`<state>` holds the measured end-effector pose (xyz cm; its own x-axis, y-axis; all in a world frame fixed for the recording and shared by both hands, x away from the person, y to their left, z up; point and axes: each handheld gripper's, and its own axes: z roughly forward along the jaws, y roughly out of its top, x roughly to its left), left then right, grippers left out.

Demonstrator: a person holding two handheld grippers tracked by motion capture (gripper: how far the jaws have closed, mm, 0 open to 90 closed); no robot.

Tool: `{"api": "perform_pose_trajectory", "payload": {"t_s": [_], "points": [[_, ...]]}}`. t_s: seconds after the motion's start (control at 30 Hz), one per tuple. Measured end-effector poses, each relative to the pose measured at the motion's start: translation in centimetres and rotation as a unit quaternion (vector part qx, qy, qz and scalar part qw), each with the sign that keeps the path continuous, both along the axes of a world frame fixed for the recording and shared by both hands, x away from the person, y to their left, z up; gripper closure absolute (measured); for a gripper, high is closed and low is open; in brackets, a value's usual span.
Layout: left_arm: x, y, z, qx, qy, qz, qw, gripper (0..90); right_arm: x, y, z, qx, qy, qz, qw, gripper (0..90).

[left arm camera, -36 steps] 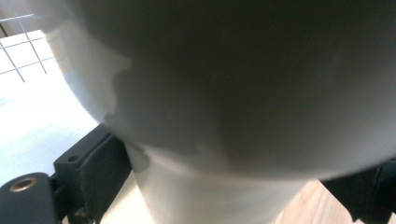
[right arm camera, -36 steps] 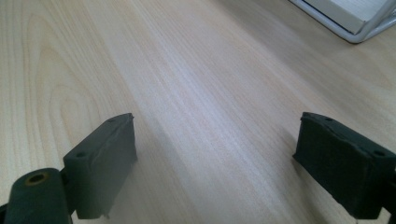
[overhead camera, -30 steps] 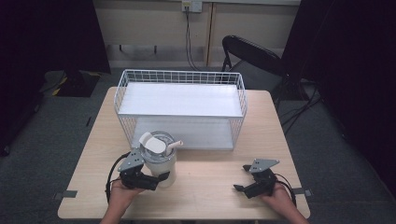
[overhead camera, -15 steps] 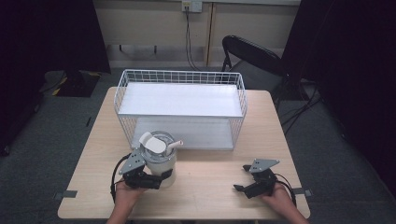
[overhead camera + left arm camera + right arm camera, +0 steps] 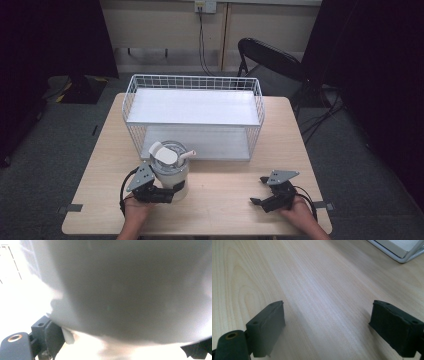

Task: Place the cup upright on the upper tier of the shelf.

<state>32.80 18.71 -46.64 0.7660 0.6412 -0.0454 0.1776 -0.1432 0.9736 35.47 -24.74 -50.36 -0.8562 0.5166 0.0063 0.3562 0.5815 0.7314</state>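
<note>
Left gripper (image 5: 167, 192) clamped on white jug (image 5: 170, 167); right gripper (image 5: 261, 199) jaws apart, over table (image 5: 225, 210).

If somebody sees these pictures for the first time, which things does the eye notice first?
First, the big white wire basket at the middle of the wooden table. Next, the white jar in front of it, with the left gripper closed around it. The right gripper rests open on the table.

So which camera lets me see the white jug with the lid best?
The high view: it shows the whole white jug on the table, its lid and spout, with the left gripper around its base. The left gripper view is too close, so the jug is a grey blur. The right gripper view looks at bare tabletop.
</note>
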Motion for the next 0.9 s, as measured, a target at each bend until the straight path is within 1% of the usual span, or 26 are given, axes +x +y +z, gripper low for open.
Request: {"api": "perform_pose_trajectory", "payload": {"t_s": [0.03, 0.1, 0.17, 0.23, 0.37, 0.4, 0.43, 0.5, 0.6, 0.73, 0.83, 0.9], "points": [[0.0, 0.1, 0.0, 0.001, 0.001, 0.000, 1.0000, 10.0, 0.0, 0.0, 0.0, 0.000, 0.000, 0.000, 1.0000, 11.8], [0.0, 0.1, 0.0, -0.010, 0.006, 0.006, 0.9999, 10.0, 0.0, 0.0, 0.0, 0.000, 0.000, 0.000, 1.0000, 11.8], [0.0, 0.2, 0.1, -0.017, 0.011, 0.006, 0.9998, 10.1, 0.0, 0.0, 0.0, 0.000, 0.000, 0.000, 1.0000, 11.8], [0.0, 0.3, 0.3, -0.019, 0.010, 0.007, 0.9997, 10.0, 0.0, 0.0, 0.0, 0.000, 0.000, 0.000, 1.0000, 11.8], [-0.1, 0.3, 0.9, -0.015, 0.004, 0.007, 0.9999, 10.1, 0.0, 0.0, 0.0, 0.000, 0.000, 0.000, 1.0000, 11.7], [-0.2, 0.4, 1.2, -0.011, 0.001, 0.007, 0.9999, 10.0, 0.0, 0.0, 0.0, 0.000, 0.000, 0.000, 1.0000, 11.7], [-0.2, 0.4, 1.5, -0.008, 0.002, 0.008, 0.9999, 10.1, 0.0, 0.0, 0.0, 0.000, 0.000, 0.000, 1.0000, 11.7], [-0.2, 0.5, 1.8, -0.010, 0.007, 0.009, 0.9999, 10.0, 0.0, 0.0, 0.0, 0.000, 0.000, 0.000, 1.0000, 11.7], [-0.2, 0.9, 2.3, -0.007, 0.010, 0.012, 0.9999, 10.0, 0.0, 0.0, 0.0, 0.000, 0.000, 0.000, 1.0000, 11.7], [-0.3, 1.3, 3.1, 0.006, 0.010, 0.015, 0.9998, 10.1, 0.0, 0.0, 0.0, 0.000, 0.000, 0.000, 1.0000, 11.7], [-0.3, 1.6, 3.5, 0.003, 0.010, 0.014, 0.9999, 10.0, 0.0, 0.0, 0.0, 0.000, 0.000, 0.000, 1.0000, 11.7], [-0.3, 1.9, 4.2, 0.007, 0.011, 0.016, 0.9998, 10.0, 0.0, 0.0, 0.0, 0.000, 0.000, 0.000, 1.0000, 11.7]]}}
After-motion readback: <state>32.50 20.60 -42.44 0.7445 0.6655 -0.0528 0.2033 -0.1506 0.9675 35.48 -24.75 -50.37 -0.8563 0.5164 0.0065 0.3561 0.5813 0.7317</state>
